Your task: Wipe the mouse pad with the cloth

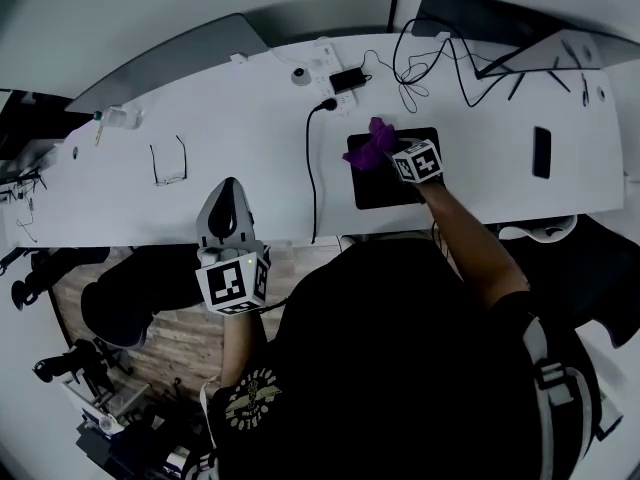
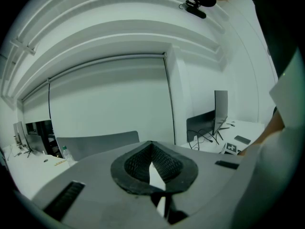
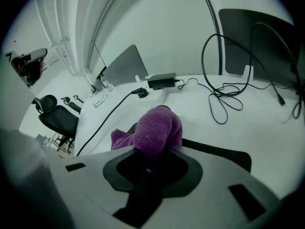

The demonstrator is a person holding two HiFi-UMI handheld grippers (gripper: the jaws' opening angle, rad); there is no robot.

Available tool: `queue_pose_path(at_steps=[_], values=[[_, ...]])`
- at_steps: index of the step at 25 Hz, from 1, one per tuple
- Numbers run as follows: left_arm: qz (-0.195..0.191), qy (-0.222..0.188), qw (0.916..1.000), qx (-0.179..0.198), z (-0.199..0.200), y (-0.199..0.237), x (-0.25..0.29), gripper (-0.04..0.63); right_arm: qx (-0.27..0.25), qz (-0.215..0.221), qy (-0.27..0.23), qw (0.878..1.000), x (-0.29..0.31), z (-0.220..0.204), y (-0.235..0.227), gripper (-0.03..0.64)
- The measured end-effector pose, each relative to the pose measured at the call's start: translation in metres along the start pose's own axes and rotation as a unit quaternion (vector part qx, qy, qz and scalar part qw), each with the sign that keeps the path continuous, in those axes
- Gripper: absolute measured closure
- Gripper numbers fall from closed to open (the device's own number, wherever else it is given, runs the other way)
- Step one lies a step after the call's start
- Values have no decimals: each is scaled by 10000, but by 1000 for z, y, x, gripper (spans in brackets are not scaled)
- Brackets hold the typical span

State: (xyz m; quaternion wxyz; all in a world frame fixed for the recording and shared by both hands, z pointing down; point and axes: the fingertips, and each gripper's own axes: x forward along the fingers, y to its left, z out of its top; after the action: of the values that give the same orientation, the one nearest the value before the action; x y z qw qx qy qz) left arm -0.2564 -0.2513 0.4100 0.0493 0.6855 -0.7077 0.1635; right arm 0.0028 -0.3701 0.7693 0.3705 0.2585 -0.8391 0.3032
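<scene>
Two grippers are ours, but only the right gripper (image 1: 388, 152) is at the mouse pad (image 1: 398, 186). Its jaws are clamped on a bunched purple cloth (image 1: 371, 144), which rests on the pad's far left corner. From that corner nearly all of the black pad lies to the right and back toward us, so we judge the wiping stroke should pull that way across its bare surface. Our left gripper (image 1: 228, 213) hangs well left of the pad, at the near edge of the desk (image 1: 230, 118), jaws closed together with nothing between them. A black cable (image 1: 312, 168) runs just left of the pad.
</scene>
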Motion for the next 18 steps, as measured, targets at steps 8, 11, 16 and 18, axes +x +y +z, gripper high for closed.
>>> queue_pose_path(at_steps=[8, 11, 16, 18], values=[[-150, -65, 9998, -67, -1, -6, 1, 592, 368, -707, -16, 9968, -36, -20, -61, 532], [-167, -89, 9998, -83, -1, -5, -2, 594, 505, -1029, 63, 9934, -54, -31, -88, 532], [-166, -167, 9996, -134, 0, -1, -7, 594, 633, -1521, 209, 9861, -81, -48, -120, 532], [-167, -207, 9995, -141, 1, -1, -12, 592, 654, -1699, 297, 9828, -90, -57, -128, 532]])
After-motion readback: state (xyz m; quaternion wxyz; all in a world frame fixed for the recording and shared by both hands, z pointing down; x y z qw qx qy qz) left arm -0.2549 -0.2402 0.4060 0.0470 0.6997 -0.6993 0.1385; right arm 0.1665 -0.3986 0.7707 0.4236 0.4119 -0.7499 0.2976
